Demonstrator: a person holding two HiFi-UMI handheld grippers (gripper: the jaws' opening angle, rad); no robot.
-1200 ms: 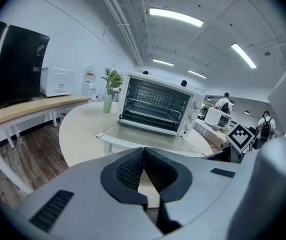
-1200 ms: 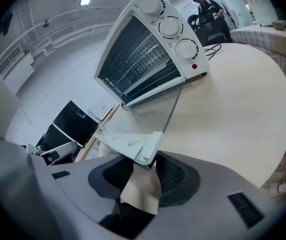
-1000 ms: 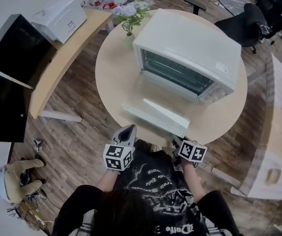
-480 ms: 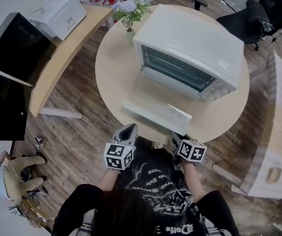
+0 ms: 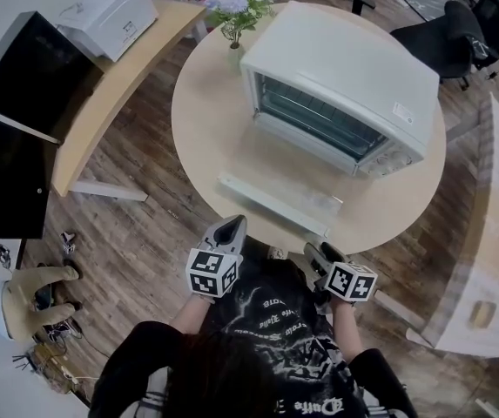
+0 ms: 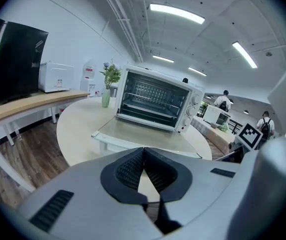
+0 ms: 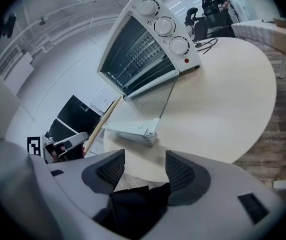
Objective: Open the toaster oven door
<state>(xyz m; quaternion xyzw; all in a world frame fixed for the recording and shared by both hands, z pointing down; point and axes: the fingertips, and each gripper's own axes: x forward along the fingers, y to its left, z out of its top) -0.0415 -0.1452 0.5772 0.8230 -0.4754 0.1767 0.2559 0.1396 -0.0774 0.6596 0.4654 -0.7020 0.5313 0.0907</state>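
1. The toaster oven (image 5: 336,85) stands on the round table (image 5: 198,138), straight ahead of both pairs of jaws and well apart from them. I judge the task as good as done.
2. Its door (image 5: 277,202) lies swung fully down, about level, its handle edge nearest the jaws but touched by neither gripper. Nothing looks left except drawing the grippers clear.
3. The oven cavity (image 6: 150,100), beyond the door from the jaws, shows only wire racks, with no food or tray that I can see.
4. The right gripper (image 7: 143,166) is released. Its jaws are opening, with nothing between them.
5. The left gripper (image 6: 143,153) is clenched tip to tip and empty.
6. A small vase (image 6: 106,98), far ahead and left of the left jaws, holds flowers.
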